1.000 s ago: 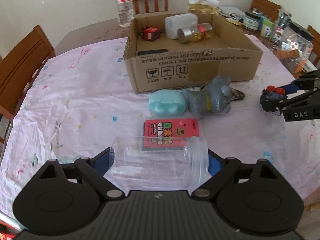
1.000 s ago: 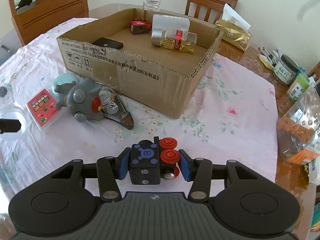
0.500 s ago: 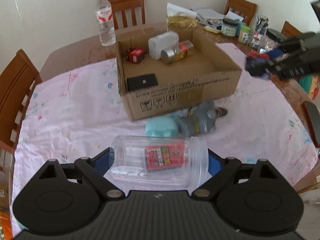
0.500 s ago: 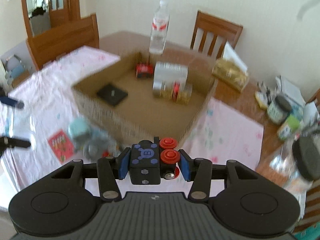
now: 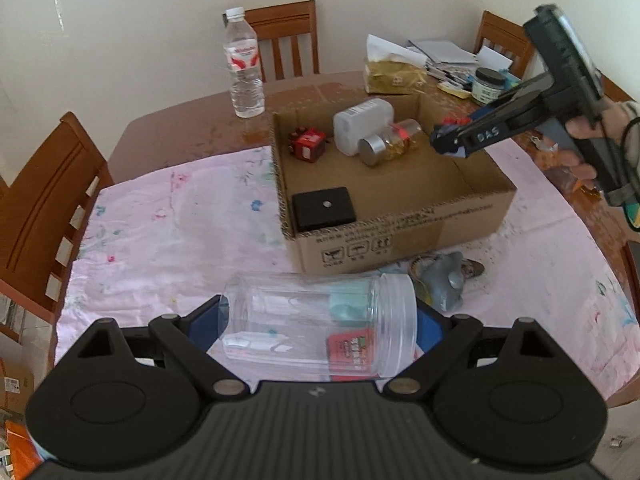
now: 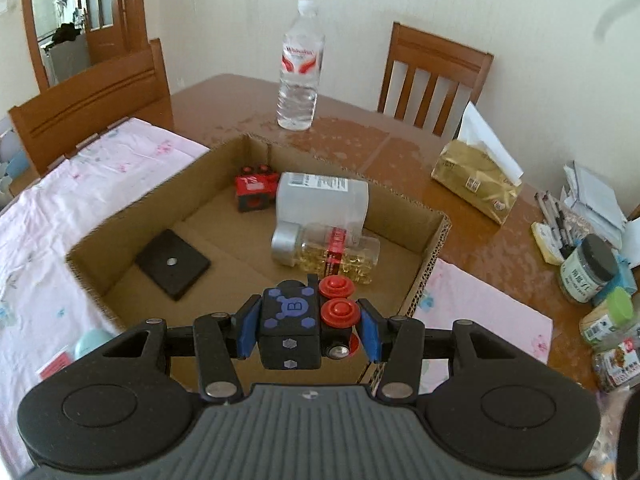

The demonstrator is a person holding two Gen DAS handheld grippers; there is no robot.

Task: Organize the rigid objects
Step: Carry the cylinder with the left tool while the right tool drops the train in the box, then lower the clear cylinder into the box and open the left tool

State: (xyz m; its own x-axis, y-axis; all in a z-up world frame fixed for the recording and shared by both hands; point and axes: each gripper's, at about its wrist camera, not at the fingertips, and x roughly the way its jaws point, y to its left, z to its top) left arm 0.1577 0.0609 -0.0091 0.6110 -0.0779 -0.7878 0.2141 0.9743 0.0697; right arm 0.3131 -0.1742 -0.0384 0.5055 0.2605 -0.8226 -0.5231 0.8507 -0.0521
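Observation:
A clear plastic jar [image 5: 280,312] lies sideways between the blue pads of my left gripper [image 5: 322,316], which is shut on it above the pink cloth. My right gripper [image 6: 308,322] holds a black toy cube [image 6: 290,320] with red buttons over the near right corner of the cardboard box [image 6: 428,264]. Its jaws are opening, with the cube still between the pads. The left wrist view shows that gripper [image 5: 448,142] above the box's far right side. Inside the box [image 5: 400,232] lie a red cube [image 5: 307,147], a white bottle [image 5: 362,124], a capsule jar [image 5: 390,142] and a black square pad [image 5: 324,208].
In front of the box lie a grey toy [image 5: 444,280], a teal case [image 5: 348,304] and a red card pack [image 5: 352,350]. Behind it stand a water bottle [image 5: 244,76] and a tissue pack [image 5: 394,74]. Jars [image 6: 588,272] crowd the right edge. Wooden chairs ring the table.
My right gripper has carried the black cube up from the cloth and over the box. My left gripper has risen with the clear jar.

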